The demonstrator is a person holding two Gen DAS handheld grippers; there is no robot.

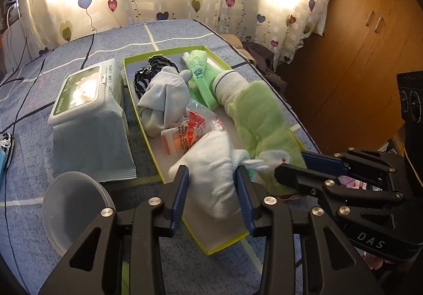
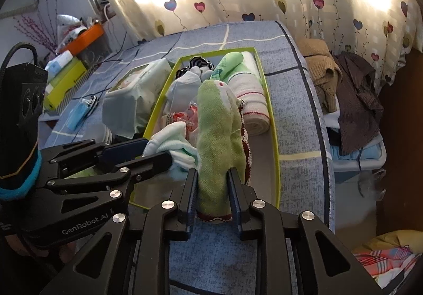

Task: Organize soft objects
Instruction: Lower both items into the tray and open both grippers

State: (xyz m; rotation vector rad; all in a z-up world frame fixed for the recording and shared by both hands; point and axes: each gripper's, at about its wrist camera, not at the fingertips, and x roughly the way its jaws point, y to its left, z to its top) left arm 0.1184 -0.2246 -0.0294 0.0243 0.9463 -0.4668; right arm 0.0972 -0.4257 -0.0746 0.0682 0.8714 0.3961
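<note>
- Straddling the white bundle (image 1: 211, 176), the left gripper (image 1: 211, 176) is standing with its pads just off the cloth, the bundle lying in the near end of the green-rimmed box (image 1: 127, 62).
- Pinching the green cloth (image 2: 214, 136), the right gripper (image 2: 212, 189) is holding it lengthwise along the box, alongside the bundle.
- Hiding beneath both: the box floor.

Crammed green-rimmed box (image 1: 137, 107), wipes pack (image 1: 90, 110) tight against its left wall, bare bedspread (image 2: 296, 120) free to its right.
</note>
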